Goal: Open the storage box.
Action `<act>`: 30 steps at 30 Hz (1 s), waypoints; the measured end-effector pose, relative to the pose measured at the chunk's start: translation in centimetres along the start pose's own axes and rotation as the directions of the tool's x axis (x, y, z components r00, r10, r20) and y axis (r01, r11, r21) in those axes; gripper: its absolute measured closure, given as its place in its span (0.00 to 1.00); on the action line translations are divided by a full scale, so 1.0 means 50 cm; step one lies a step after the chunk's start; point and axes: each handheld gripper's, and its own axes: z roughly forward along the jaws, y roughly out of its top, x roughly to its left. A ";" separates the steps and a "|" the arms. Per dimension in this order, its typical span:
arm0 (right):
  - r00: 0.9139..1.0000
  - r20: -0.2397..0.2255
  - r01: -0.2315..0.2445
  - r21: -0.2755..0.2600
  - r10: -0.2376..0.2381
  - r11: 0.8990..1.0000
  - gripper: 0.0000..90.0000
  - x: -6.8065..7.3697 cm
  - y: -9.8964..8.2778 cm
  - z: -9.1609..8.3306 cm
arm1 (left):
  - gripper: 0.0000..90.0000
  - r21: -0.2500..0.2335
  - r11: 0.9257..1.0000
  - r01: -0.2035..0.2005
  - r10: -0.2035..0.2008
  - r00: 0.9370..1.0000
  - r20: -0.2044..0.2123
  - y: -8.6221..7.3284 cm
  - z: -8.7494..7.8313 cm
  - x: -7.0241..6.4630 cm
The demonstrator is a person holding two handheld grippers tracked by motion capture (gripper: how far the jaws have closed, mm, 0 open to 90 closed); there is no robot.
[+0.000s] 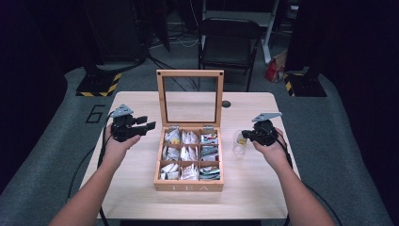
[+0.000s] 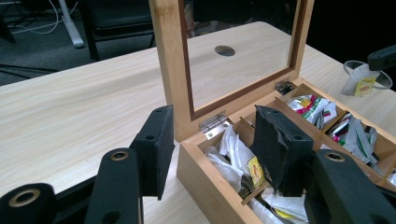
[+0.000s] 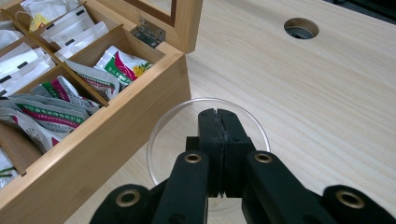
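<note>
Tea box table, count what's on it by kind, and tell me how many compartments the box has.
Wooden tea box, lid up: 1
Compartments in it, all holding tea bags: 9
Clear glass cup, a yellow tag inside: 1
Grippers: 2, left gripper open beside the box, right gripper shut above the cup
Total, compartments aside: 4

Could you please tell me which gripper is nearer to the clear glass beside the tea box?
The right. The right gripper hangs directly over the clear glass, jaws shut, above its rim. The left gripper hovers on the far side of the tea box, well apart from the glass.
</note>
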 end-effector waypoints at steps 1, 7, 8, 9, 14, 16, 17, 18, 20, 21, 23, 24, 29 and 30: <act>1.000 0.000 0.006 -0.002 -0.006 1.000 0.99 -0.001 0.000 0.001 | 0.53 0.001 1.000 -0.001 0.001 1.000 0.000 0.000 0.000 0.000; 1.000 0.013 0.003 0.012 -0.003 1.000 0.98 -0.002 -0.001 0.006 | 0.53 -0.006 1.000 0.004 -0.004 1.000 -0.004 0.000 -0.002 0.002; 1.000 0.015 0.008 0.012 -0.009 1.000 0.96 -0.003 -0.001 0.007 | 0.53 -0.002 1.000 0.002 -0.002 1.000 -0.002 0.000 -0.003 0.002; 1.000 0.013 0.008 0.013 -0.008 1.000 0.95 -0.003 -0.001 0.007 | 0.53 -0.003 1.000 0.003 -0.003 1.000 -0.002 0.000 -0.004 0.002; 1.000 0.026 -0.007 0.012 0.007 1.000 0.93 -0.003 -0.001 0.001 | 0.53 -0.004 1.000 0.005 -0.005 1.000 -0.003 0.000 -0.004 0.003; 1.000 0.024 -0.004 0.003 0.004 1.000 0.91 -0.004 0.000 -0.002 | 0.53 -0.005 1.000 0.004 -0.004 1.000 -0.003 0.000 -0.004 0.003; 1.000 0.022 -0.003 0.004 0.003 1.000 0.90 -0.003 0.002 -0.005 | 0.53 -0.005 1.000 0.006 -0.006 1.000 -0.002 0.000 -0.004 0.003; 1.000 0.022 0.001 0.001 -0.001 1.000 0.89 -0.002 0.004 -0.007 | 0.53 -0.006 1.000 0.007 -0.007 1.000 -0.003 0.000 -0.003 0.003; 1.000 0.023 0.003 -0.010 -0.003 1.000 0.87 0.002 0.012 -0.014 | 0.53 -0.009 1.000 0.008 -0.008 1.000 -0.004 0.000 -0.002 0.003; 1.000 0.024 0.009 -0.016 -0.008 1.000 0.85 0.004 0.017 -0.018 | 0.53 -0.009 1.000 0.009 -0.009 1.000 -0.004 0.000 -0.002 0.003; 1.000 0.019 0.016 -0.030 -0.016 0.999 0.82 0.008 0.027 -0.023 | 0.53 -0.009 1.000 0.009 -0.009 1.000 -0.003 0.000 -0.003 0.003; 1.000 0.011 0.017 -0.034 -0.017 0.999 0.82 0.011 0.033 -0.025 | 0.53 -0.010 1.000 0.007 -0.007 1.000 -0.004 0.000 -0.003 0.004; 0.999 -0.002 0.045 -0.050 -0.045 0.998 0.79 0.029 0.060 -0.028 | 0.53 -0.013 1.000 0.013 -0.013 1.000 -0.007 0.000 -0.004 0.006; 0.999 -0.010 0.048 -0.053 -0.049 0.997 0.79 0.031 0.065 -0.028 | 0.52 -0.012 1.000 0.013 -0.013 1.000 -0.008 0.000 -0.004 0.007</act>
